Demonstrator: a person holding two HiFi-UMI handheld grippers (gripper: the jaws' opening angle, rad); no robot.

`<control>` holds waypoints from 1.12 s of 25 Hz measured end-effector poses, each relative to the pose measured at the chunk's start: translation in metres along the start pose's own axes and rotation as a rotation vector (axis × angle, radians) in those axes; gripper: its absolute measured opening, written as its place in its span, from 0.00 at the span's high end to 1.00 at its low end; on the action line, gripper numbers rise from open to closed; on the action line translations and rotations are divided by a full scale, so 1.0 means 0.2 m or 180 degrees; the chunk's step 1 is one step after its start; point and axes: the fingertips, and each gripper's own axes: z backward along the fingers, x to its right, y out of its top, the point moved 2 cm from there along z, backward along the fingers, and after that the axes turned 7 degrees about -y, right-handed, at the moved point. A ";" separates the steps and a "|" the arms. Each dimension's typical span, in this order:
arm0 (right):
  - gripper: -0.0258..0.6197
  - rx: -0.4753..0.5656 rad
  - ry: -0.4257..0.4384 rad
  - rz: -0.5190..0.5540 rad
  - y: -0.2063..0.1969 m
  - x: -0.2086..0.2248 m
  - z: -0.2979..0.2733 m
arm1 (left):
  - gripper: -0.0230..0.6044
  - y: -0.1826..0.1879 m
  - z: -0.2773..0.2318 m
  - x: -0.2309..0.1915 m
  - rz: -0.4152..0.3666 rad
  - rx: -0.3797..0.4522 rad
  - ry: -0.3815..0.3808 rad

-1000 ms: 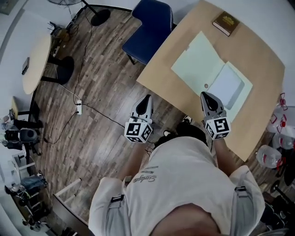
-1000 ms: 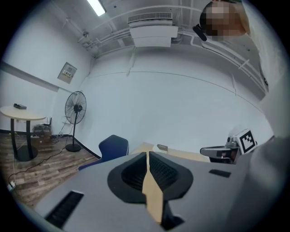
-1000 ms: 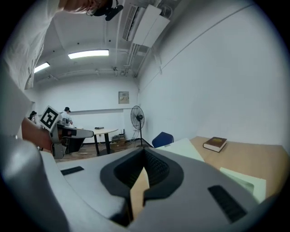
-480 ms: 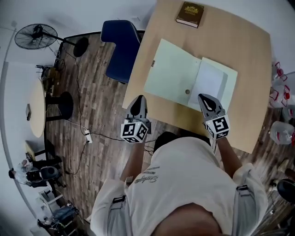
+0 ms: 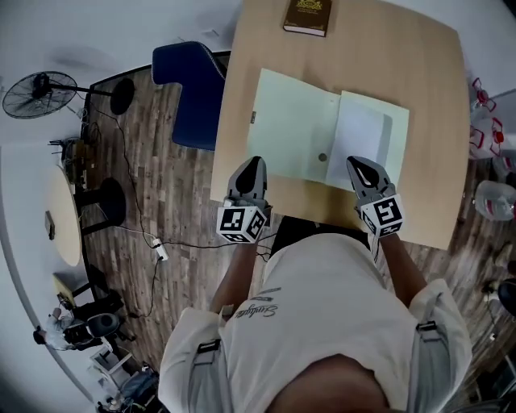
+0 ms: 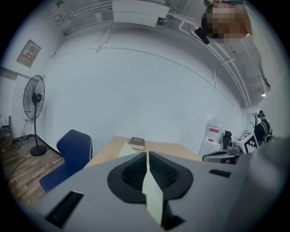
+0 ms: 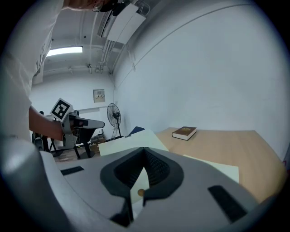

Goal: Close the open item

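Note:
A pale green folder (image 5: 294,121) lies open on the wooden table (image 5: 427,73), its left flap flat and a white sheet (image 5: 363,137) in its right half. A small round snap (image 5: 322,157) sits near the spine. My left gripper (image 5: 252,165) hovers shut at the folder's near left corner. Shut as well, my right gripper (image 5: 360,165) hangs over the near edge of the right half. In the left gripper view the left gripper (image 6: 147,156) shows a sliver of folder below the jaws. In the right gripper view the right gripper (image 7: 144,152) points at the folder (image 7: 136,140).
A brown book (image 5: 306,14) lies at the table's far edge. A blue chair (image 5: 189,89) stands left of the table, a floor fan (image 5: 36,93) farther left. Water bottles (image 5: 488,193) stand on the floor at the right.
Both grippers have come forward over the table's near edge to the folder. The table now sits square in front, no longer angled to the right. The jaws stay shut.

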 end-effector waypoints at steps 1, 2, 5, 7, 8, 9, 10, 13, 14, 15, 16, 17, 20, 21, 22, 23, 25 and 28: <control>0.97 -0.0025 -0.0021 0.0018 0.00 -0.03 -0.01 | 0.92 -0.01 -0.01 -0.01 0.0036 -0.0002 -0.0060; 0.97 -0.0039 -0.0050 0.0032 0.02 -0.06 -0.03 | 0.92 -0.03 -0.01 -0.02 0.0080 -0.0012 -0.0120; 0.97 0.0027 -0.0166 0.0036 0.12 -0.16 -0.05 | 0.92 -0.08 0.01 -0.03 0.0187 -0.0077 -0.0337; 0.97 0.0086 -0.0225 0.0063 0.19 -0.20 -0.09 | 0.92 -0.08 -0.01 -0.05 0.0240 -0.0095 -0.0463; 0.97 0.0101 -0.0236 0.0090 0.21 -0.22 -0.11 | 0.92 -0.06 -0.03 -0.08 0.0276 -0.0077 -0.0494; 0.97 0.0107 -0.0235 0.0125 0.23 -0.24 -0.13 | 0.92 -0.04 -0.04 -0.11 0.0306 -0.0039 -0.0505; 0.97 0.0106 -0.0227 0.0162 0.24 -0.27 -0.15 | 0.92 -0.02 -0.05 -0.15 0.0322 0.0005 -0.0510; 0.97 0.0089 -0.0257 0.0214 0.26 -0.33 -0.18 | 0.92 0.04 -0.07 -0.30 0.0281 0.0079 -0.0494; 0.97 0.0078 -0.0304 0.0188 0.26 -0.34 -0.19 | 0.92 0.04 -0.08 -0.36 0.0266 0.0071 -0.0472; 0.97 0.0062 -0.0366 0.0138 0.24 -0.34 -0.19 | 0.92 0.03 -0.08 -0.43 0.0257 0.0046 -0.0446; 0.97 0.0044 -0.0433 0.0071 0.23 -0.35 -0.19 | 0.92 0.02 -0.09 -0.49 0.0252 0.0003 -0.0421; 0.97 0.0028 -0.0494 -0.0001 0.22 -0.35 -0.18 | 0.92 0.00 -0.10 -0.55 0.0244 -0.0054 -0.0397; 0.97 -0.0015 -0.0610 -0.0124 0.20 -0.36 -0.17 | 0.92 -0.06 -0.13 -0.69 0.0230 -0.0215 -0.0362; 0.97 -0.0026 -0.0637 -0.0130 0.20 -0.35 -0.18 | 0.92 -0.07 -0.14 -0.72 0.0239 -0.0244 -0.0367; 0.97 -0.0032 -0.0665 -0.0131 0.21 -0.34 -0.17 | 0.92 -0.09 -0.15 -0.75 0.0247 -0.0270 -0.0374; 0.97 -0.0035 -0.0695 -0.0134 0.21 -0.32 -0.17 | 0.92 -0.11 -0.17 -0.77 0.0251 -0.0299 -0.0383; 0.97 -0.0037 -0.0750 -0.0140 0.23 -0.30 -0.17 | 0.92 -0.17 -0.21 -0.80 0.0265 -0.0362 -0.0444; 0.97 -0.0047 -0.0801 -0.0085 0.25 -0.30 -0.19 | 0.92 -0.27 -0.28 -0.81 0.0310 -0.0416 -0.0743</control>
